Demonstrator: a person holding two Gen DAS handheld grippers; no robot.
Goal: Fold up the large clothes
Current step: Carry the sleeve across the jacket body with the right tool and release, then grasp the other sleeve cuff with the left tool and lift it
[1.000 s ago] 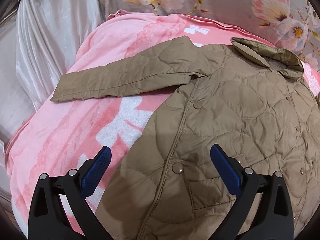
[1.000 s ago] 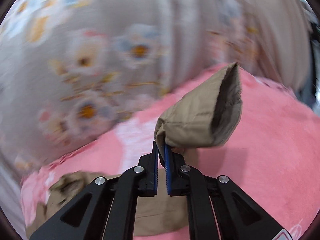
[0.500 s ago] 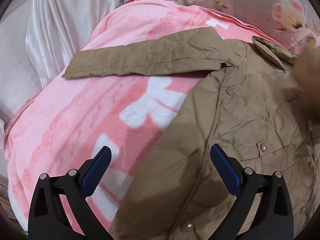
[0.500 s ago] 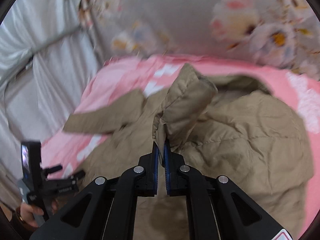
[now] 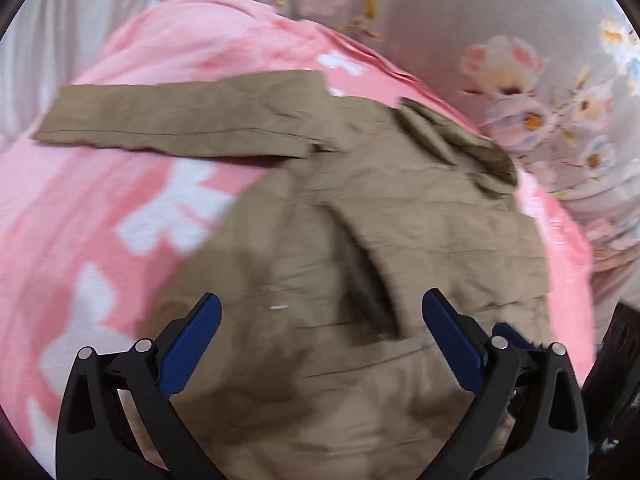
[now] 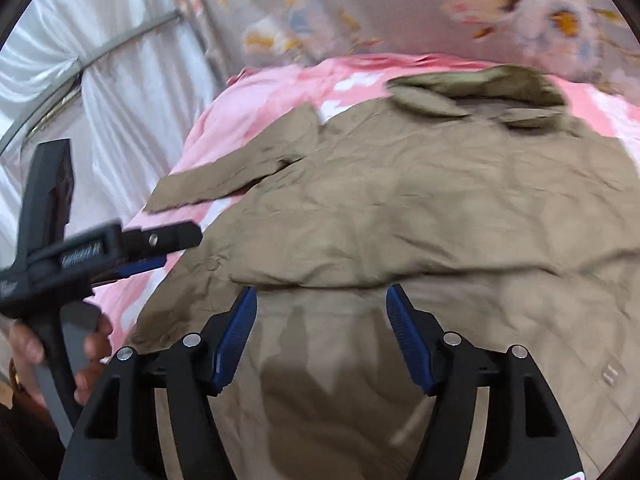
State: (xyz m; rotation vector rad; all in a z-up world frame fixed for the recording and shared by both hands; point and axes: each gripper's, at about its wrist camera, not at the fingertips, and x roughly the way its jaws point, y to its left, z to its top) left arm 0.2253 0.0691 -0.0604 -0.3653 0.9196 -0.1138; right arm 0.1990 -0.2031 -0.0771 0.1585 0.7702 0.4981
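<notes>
Leftmost, the left gripper [image 5: 320,320] hovers wide open over the lower front of the tan jacket [image 5: 400,240], nothing between its blue pads. Spread on the pink blanket [image 5: 80,220], the jacket has one sleeve [image 5: 172,120] stretched out left and the other folded across its chest. Further right, the right gripper [image 6: 320,312] has just opened; the folded sleeve's edge lies just ahead of its tips, ungripped.

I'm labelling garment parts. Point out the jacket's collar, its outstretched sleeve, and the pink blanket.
collar [image 5: 460,140], left wrist view, its middle.
outstretched sleeve [image 5: 168,116], left wrist view, mid-length.
pink blanket [image 5: 80,208], left wrist view, bare patch.
</notes>
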